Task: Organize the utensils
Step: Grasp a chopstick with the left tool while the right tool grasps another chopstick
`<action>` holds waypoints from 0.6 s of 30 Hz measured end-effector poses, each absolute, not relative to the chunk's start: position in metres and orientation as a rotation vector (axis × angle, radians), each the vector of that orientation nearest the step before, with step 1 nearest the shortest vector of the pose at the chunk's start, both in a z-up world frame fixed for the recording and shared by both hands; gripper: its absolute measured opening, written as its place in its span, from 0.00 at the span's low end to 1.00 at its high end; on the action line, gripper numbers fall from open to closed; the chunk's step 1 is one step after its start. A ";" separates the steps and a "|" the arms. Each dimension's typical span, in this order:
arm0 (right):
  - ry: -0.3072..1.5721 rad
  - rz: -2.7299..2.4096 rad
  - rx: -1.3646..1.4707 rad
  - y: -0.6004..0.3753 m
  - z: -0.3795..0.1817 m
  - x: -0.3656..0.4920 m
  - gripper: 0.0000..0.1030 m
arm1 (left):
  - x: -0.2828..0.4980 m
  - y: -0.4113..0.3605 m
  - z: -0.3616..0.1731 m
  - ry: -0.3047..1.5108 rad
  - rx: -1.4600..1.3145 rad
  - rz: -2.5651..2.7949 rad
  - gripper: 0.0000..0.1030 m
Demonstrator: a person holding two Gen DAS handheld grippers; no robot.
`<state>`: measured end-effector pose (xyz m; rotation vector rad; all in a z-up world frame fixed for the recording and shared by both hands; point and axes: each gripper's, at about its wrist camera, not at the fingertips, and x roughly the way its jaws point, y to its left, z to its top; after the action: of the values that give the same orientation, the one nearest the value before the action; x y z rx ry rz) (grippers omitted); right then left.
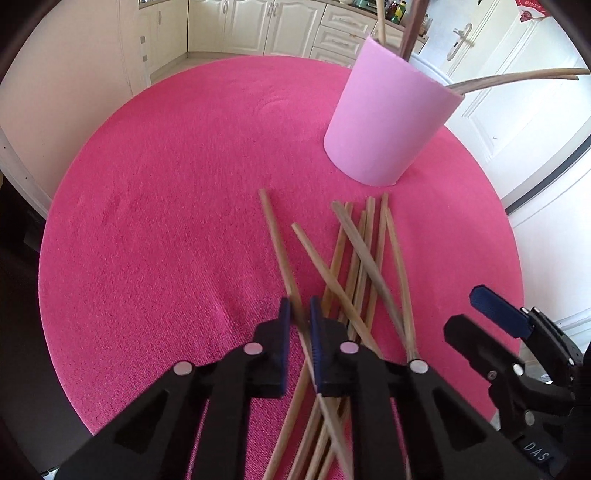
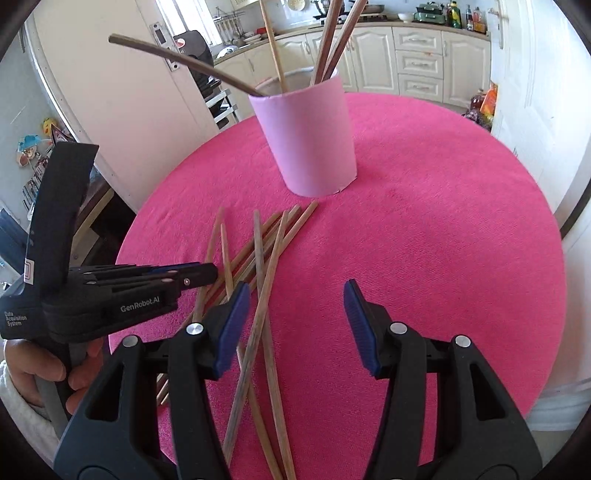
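A round counter covered with a bright pink textured cloth (image 1: 155,221) carries a loose, crossed pile of thin wooden chopsticks (image 1: 364,258) and, just beyond the pile's far ends, a pale pink cylindrical holder (image 1: 388,122). The holder stands upright and already contains several brown wooden chopsticks (image 2: 328,40), which lean out over its rim in different directions.

The left gripper (image 1: 297,321), black with dark blue pads, points steeply down at the near-left edge of the pile. Its fingers (image 1: 284,332) are drawn together on a single wooden chopstick (image 1: 275,236), the leftmost one, which runs from its far tip on the cloth back between the pads and continues beneath the gripper. Seen from the right wrist, the same gripper comes in from the left side with its tips together over the pile, a hand (image 2: 40,365) with a white sleeve wrapped around its handle.

The right gripper (image 2: 295,295) hovers over the near-right side of the pile with its fingers (image 2: 236,306) apart. Its left pad sits above the chopsticks; its right pad is over bare pink cloth. Nothing lies between the pads in contact with them, though two chopsticks cross the space below.

Behind the counter are cream kitchen cabinets (image 1: 295,22) and a white door (image 1: 517,74).
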<state>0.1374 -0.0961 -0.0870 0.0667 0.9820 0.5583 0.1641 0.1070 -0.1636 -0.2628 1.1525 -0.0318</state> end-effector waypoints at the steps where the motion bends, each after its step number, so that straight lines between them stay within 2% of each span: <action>1: 0.991 0.567 0.076 -0.094 -0.090 0.138 0.50 | 0.164 0.108 -0.163 1.148 -0.266 -0.034 0.06; 7: 1.044 0.590 0.111 -0.088 -0.102 0.144 0.33 | 0.157 0.106 -0.161 1.132 -0.280 -0.037 0.06; 11: 1.067 0.601 0.125 -0.084 -0.106 0.148 0.30 | 0.154 0.104 -0.158 1.119 -0.284 -0.039 0.06; 13: 1.077 0.602 0.117 -0.081 -0.110 0.150 0.25 | 0.154 0.107 -0.156 1.114 -0.286 -0.035 0.06; 16: 1.074 0.606 0.122 -0.080 -0.111 0.150 0.12 | 0.151 0.110 -0.153 1.103 -0.295 -0.031 0.06; 18: 1.066 0.602 0.126 -0.080 -0.111 0.151 0.10 | 0.150 0.114 -0.150 1.096 -0.298 -0.024 0.06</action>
<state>0.1506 -0.0804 -0.1111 0.1259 1.0657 0.6018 0.1499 0.1138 -0.1502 -0.2978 1.0958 -0.0241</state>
